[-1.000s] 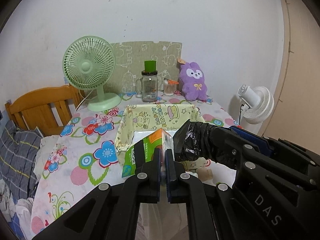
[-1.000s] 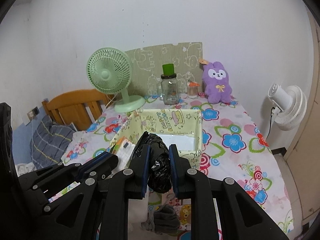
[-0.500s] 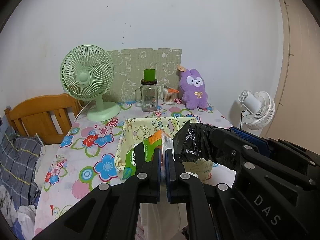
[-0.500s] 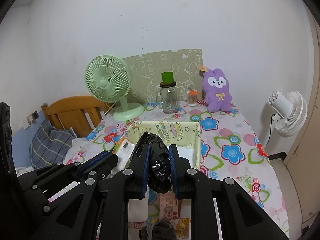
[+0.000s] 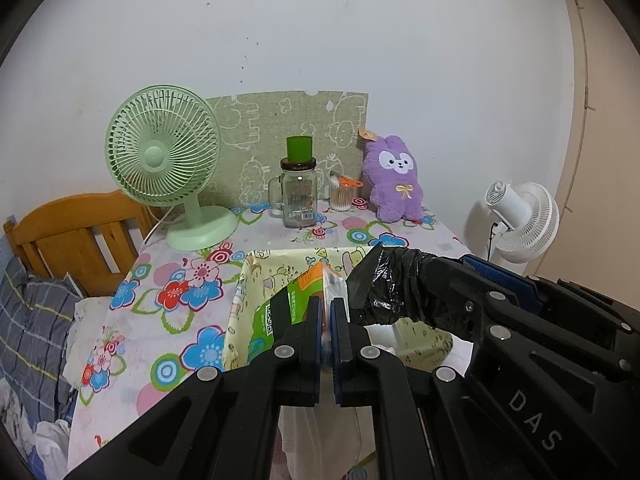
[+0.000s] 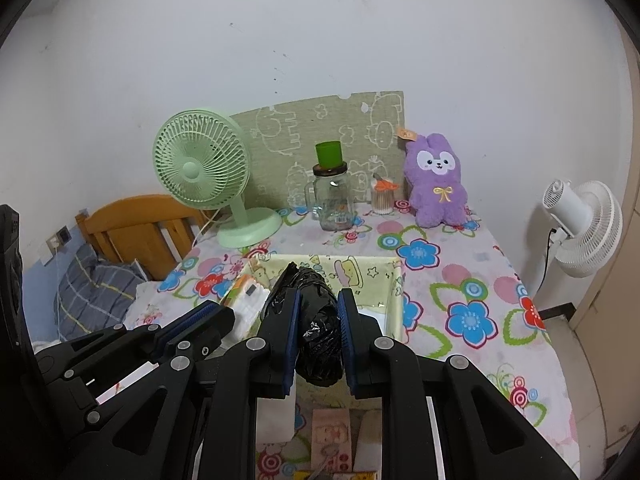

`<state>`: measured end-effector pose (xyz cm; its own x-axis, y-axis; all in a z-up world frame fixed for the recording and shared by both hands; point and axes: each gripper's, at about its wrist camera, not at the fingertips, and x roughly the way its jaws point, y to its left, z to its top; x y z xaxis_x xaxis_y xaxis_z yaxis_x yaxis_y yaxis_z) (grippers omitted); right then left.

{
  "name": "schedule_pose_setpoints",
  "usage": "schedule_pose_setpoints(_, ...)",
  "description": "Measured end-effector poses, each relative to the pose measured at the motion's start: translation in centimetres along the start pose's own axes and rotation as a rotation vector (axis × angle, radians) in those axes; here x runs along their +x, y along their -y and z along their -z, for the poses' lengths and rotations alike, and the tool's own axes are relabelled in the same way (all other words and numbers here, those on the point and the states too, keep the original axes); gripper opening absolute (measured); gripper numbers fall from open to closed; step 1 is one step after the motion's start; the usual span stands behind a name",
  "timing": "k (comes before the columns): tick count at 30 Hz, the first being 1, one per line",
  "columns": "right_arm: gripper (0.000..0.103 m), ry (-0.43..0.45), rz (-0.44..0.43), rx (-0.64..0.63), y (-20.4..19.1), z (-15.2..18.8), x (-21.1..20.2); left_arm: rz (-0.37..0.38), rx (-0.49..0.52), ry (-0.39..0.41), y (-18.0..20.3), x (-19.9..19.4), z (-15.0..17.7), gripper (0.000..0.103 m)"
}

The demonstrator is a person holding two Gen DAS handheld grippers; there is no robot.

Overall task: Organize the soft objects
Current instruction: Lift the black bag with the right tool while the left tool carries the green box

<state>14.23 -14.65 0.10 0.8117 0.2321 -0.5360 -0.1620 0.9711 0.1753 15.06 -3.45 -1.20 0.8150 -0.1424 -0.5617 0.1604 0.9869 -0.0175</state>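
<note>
My left gripper (image 5: pixel 327 308) is shut on a green and orange tissue pack (image 5: pixel 294 300) by its clear plastic edge, held above the near side of a yellow cartoon-print fabric box (image 5: pixel 256 276). My right gripper (image 6: pixel 319 304) is shut on a roll of black plastic bags (image 6: pixel 316 320), also above the fabric box (image 6: pixel 394 300). The black roll also shows in the left wrist view (image 5: pixel 384 288), just right of the tissue pack. The tissue pack appears in the right wrist view (image 6: pixel 248 296) at the left.
At the back of the flowered table (image 6: pixel 460 280) stand a green desk fan (image 5: pixel 164 160), a glass jar with a green cup (image 5: pixel 300 192), a cotton swab pot (image 5: pixel 342 196) and a purple plush rabbit (image 5: pixel 396 180). A wooden chair (image 5: pixel 72 228) is left, a white fan (image 6: pixel 580 224) right.
Both grippers have pulled back and risen with their loads; the box and the table's back objects now look farther away. Neither grip has changed.
</note>
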Motion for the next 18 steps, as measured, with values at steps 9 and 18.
schedule_pose_setpoints(9,0.022,-0.021,0.02,0.01,0.7,-1.2,3.2,0.011,-0.002,-0.027,-0.6,3.2,-1.1,0.001)
schedule_pose_setpoints(18,0.022,-0.049,0.036,0.031,1.4,-1.4,6.3,0.011,-0.008,-0.07,-1.2,6.4,-1.3,0.001)
